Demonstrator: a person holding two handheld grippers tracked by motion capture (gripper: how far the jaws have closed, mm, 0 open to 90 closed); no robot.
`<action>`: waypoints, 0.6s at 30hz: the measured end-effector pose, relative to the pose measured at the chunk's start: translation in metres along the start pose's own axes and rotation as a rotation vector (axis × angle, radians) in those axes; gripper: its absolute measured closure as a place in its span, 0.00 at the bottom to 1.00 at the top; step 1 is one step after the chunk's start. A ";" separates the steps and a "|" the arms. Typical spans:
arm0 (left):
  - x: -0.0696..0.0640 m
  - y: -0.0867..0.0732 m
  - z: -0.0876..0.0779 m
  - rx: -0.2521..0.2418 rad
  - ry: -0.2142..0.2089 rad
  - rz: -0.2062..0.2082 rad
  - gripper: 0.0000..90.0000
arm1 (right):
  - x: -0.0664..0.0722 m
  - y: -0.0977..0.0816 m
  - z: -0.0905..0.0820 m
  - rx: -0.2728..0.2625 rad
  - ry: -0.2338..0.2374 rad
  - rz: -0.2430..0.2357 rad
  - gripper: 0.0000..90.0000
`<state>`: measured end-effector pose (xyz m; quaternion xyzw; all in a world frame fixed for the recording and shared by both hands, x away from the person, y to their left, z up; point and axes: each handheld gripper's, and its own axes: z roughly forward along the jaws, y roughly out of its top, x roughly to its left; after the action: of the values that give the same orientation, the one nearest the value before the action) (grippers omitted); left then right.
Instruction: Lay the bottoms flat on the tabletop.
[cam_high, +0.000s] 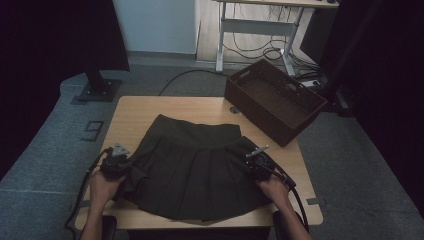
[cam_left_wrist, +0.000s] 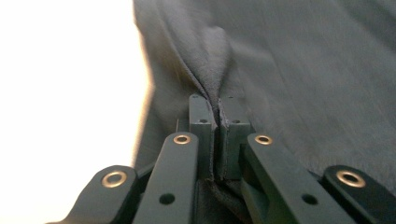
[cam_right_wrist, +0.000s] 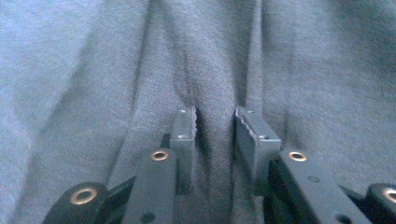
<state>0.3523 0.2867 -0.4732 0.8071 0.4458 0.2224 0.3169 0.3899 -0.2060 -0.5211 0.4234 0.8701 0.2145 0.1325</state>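
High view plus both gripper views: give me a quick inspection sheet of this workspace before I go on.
Surface: light wooden table, mostly covered.
Job's things: dark pleated fabric skirt spread flat.
Clutter: dark brown woven basket at the far right corner.
Grippers: left gripper shut on the skirt's left edge; right gripper fingers apart, fabric between them.
Cables: black cable trails from the left gripper.
Surroundings: grey carpet, white desk frame behind.

Skirt (cam_high: 192, 170): dark matt pleated cloth, finely napped. Table (cam_high: 135, 112): pale smooth wood. Basket (cam_high: 272, 100): brown woven weave is seen.
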 end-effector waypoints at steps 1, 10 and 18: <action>0.002 0.003 -0.004 -0.015 0.001 -0.002 0.95 | -0.004 -0.001 -0.001 0.007 -0.024 0.002 0.79; 0.024 -0.001 -0.013 -0.022 0.074 -0.040 0.66 | -0.039 -0.016 -0.006 0.010 -0.122 0.066 0.73; 0.011 -0.004 -0.001 0.026 -0.007 -0.005 0.51 | -0.024 -0.014 -0.008 0.023 -0.064 0.037 0.71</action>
<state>0.3548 0.2980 -0.4745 0.8110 0.4494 0.2129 0.3083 0.3917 -0.2352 -0.5199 0.4477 0.8598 0.1933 0.1515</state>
